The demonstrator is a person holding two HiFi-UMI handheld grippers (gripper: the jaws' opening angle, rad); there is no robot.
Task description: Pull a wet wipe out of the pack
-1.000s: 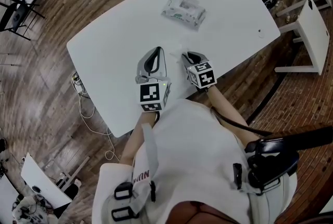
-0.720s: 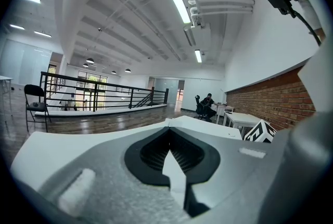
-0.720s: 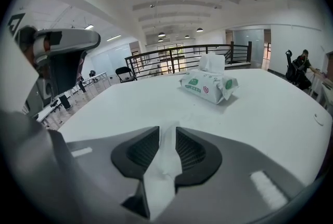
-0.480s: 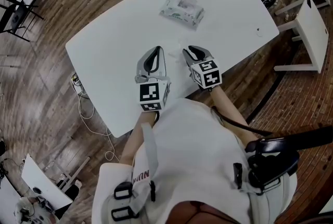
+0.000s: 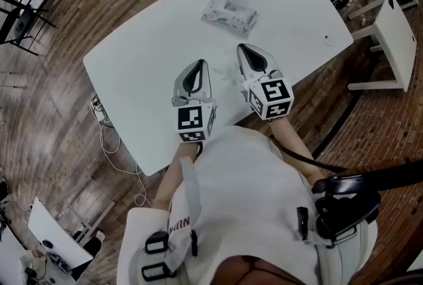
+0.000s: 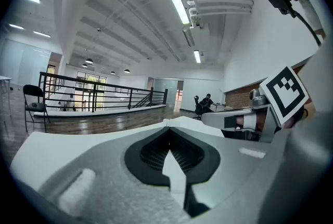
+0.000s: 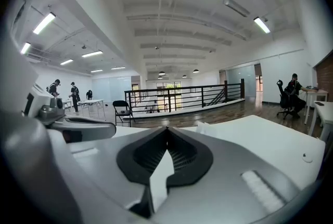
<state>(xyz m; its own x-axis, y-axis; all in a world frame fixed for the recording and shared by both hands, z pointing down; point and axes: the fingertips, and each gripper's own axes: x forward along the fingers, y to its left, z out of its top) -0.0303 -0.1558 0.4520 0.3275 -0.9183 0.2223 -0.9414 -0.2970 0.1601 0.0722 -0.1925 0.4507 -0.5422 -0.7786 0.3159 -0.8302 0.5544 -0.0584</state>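
The wet wipe pack (image 5: pixel 229 14), white with green print, lies flat on the far half of the white table (image 5: pixel 145 52). Both grippers are on the near side, well short of the pack and not touching it. My left gripper (image 5: pixel 197 63) rests low near the table's front edge, jaws shut with nothing between them (image 6: pixel 167 124). My right gripper (image 5: pixel 242 47) is held higher above the table and points toward the pack. Its jaws meet at the tips with nothing in them (image 7: pixel 166 129).
The table's front edge (image 5: pixel 165 161) runs just before the person's body. A small dark spot (image 5: pixel 326 39) marks the table's right end. A white stool or side table (image 5: pixel 396 39) stands on the wood floor at right, and a cable (image 5: pixel 109 138) lies at left.
My right gripper has lifted off the table and reached farther toward the pack, and its jaws have shut. The left gripper and the pack have stayed where they were.
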